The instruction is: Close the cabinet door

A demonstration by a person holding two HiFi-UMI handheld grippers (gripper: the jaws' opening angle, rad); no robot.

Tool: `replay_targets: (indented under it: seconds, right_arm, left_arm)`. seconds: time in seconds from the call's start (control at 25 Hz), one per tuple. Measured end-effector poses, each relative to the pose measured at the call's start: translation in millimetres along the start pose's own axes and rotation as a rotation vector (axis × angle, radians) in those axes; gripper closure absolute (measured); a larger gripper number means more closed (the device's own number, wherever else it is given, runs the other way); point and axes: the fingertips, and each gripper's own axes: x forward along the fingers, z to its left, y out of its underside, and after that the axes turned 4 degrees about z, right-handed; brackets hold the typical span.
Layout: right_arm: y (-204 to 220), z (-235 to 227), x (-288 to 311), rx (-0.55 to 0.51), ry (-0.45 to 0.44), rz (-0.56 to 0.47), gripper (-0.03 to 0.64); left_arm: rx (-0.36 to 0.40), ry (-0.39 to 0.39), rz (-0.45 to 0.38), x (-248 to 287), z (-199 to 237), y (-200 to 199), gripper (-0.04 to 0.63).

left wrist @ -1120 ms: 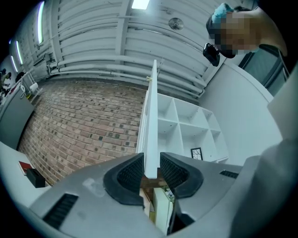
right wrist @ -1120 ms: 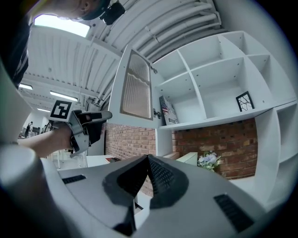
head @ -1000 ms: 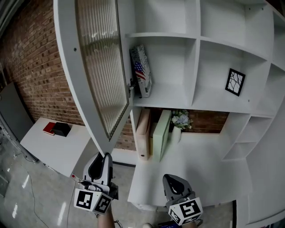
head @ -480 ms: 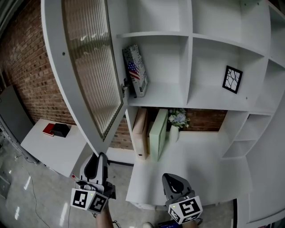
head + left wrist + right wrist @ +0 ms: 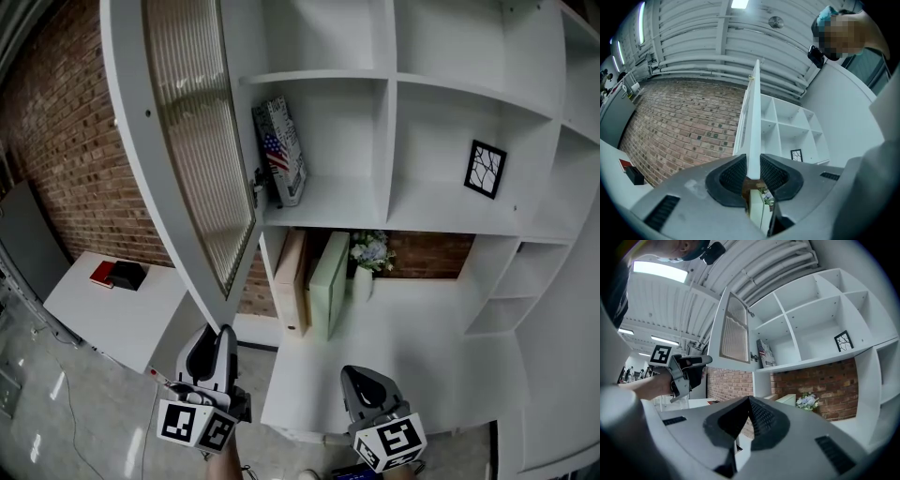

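The white cabinet door (image 5: 192, 141), with a ribbed glass pane, stands open at the left of the white shelf unit (image 5: 389, 141). Its handle (image 5: 255, 187) faces the shelves. My left gripper (image 5: 222, 330) is just under the door's lower corner, apart from it. In the left gripper view the door (image 5: 753, 122) shows edge-on, lined up with the narrow gap between the left gripper's (image 5: 752, 174) slightly open jaws. My right gripper (image 5: 361, 378) hangs low over the white desk, shut and empty. The right gripper view shows the right gripper (image 5: 749, 416) pointing at the shelves.
A flag-printed book (image 5: 279, 150) and a framed picture (image 5: 485, 170) stand on the shelves. Binders (image 5: 328, 281) and a small flower vase (image 5: 367, 255) sit on the white desk (image 5: 403, 347) below. A low white table (image 5: 122, 309) with a red book is at the left by the brick wall.
The whole view has shifted a little sideways. The left gripper dipped slightly left and came back under the door's lower corner. The door's angle to the shelves looks much the same.
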Motion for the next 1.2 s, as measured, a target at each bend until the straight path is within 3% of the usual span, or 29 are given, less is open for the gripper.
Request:
replay_targets:
  seconds: [0.6,0.84,1.2]
  right_arm:
    - [-3,-13,-6,0.009,0.017,-0.007,0.614]
    - [-4,-26,-9,0.013,0.043,-0.013,0.614]
    - [-4,-42,-10,0.022,0.068,-0.016,0.614]
  left_arm:
    - [-0.008,0.057,0.023,10,-33,5,0.502]
    - [0.018,0.136,0.016,18,-58,1,0.5]
    - [0.065,0.155,0.074,26,-69,14,0.492]
